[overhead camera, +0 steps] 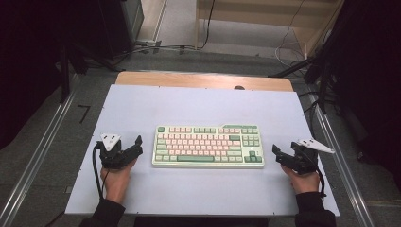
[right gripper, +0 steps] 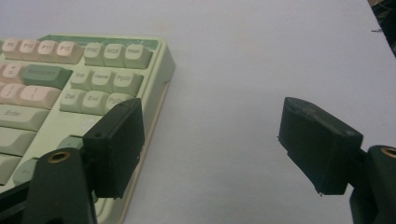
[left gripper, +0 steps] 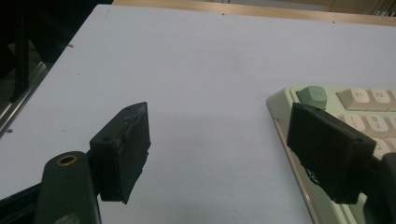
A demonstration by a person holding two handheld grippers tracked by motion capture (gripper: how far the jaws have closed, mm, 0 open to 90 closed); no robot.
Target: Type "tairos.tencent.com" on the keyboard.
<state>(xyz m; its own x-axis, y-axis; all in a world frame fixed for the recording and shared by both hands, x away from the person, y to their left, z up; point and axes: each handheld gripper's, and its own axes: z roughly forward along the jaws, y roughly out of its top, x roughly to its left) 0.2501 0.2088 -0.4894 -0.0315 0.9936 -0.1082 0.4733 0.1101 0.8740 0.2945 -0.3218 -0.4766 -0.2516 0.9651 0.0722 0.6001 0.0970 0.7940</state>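
Dark sleeves and two hands enter at the bottom edge of the high view, each holding a black two-jaw gripper. At lower left, the left gripper [overhead camera: 134, 147] rests on the pale blue-white table mat [overhead camera: 198, 106], its jaws spread wide with nothing between them. At centre lies the pale green plastic keyboard with pink, cream and green keys [overhead camera: 208, 146], flat on the mat, its long side toward the person. At lower right, the right gripper [overhead camera: 280, 156] sits just beside the keyboard's end, jaws likewise wide apart and empty. Both grippers flank the keyboard without touching it, so the work looks to be at its approach stage. Next, each gripper would probably need to move inward to a keyboard end.
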